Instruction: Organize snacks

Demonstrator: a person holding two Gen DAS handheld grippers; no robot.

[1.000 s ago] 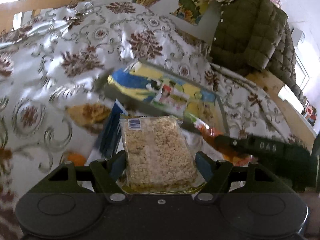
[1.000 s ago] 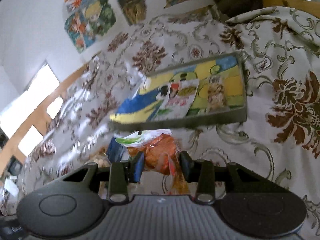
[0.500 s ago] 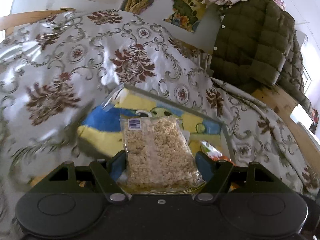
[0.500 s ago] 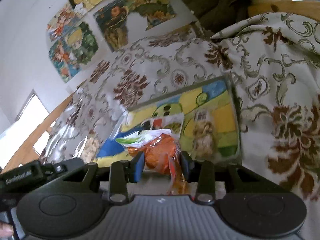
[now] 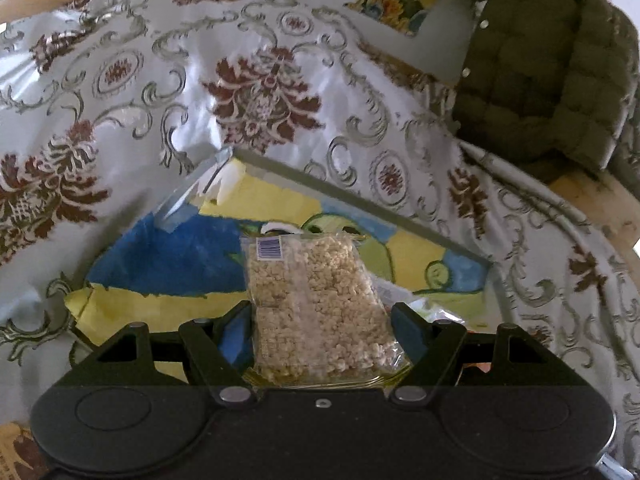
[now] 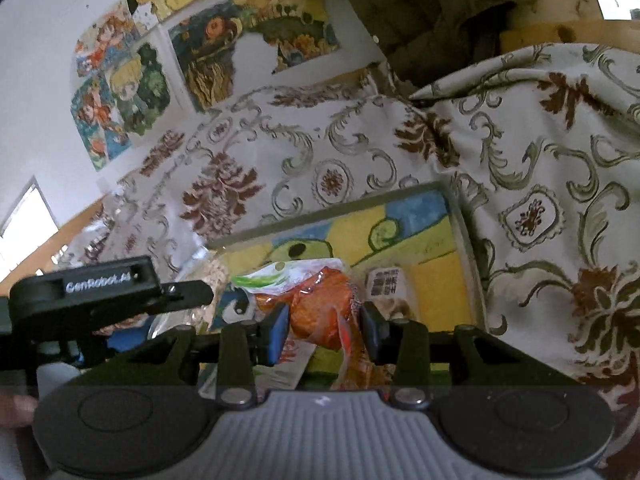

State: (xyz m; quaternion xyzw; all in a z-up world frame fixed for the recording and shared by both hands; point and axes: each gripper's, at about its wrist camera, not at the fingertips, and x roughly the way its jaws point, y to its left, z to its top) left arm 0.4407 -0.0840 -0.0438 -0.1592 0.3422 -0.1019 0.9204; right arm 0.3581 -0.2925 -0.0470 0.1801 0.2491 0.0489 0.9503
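My left gripper (image 5: 322, 320) is shut on a clear pack of puffed rice cake (image 5: 316, 304), held over a shallow tray (image 5: 352, 190) with a blue, yellow and green painted bottom. The right gripper (image 6: 324, 322) is shut on an orange snack bag (image 6: 320, 304) with a green and white top, above the same tray (image 6: 460, 216). A small packet with a barcode label (image 6: 386, 284) lies inside the tray. The left gripper's black body (image 6: 100, 292) shows at the left of the right wrist view, with its pack partly hidden behind it.
The tray sits on a shiny white tablecloth (image 5: 260, 92) with brown floral patterns. A dark green quilted jacket (image 5: 540, 68) hangs over a chair at the back right. Colourful drawings (image 6: 132, 80) cover the wall behind, and a wooden table edge (image 5: 612, 216) runs along the right.
Both grippers have travelled over the tray with their snacks still held. The tray now fills the middle of both views, and the loose snacks seen on the cloth have dropped out of sight.
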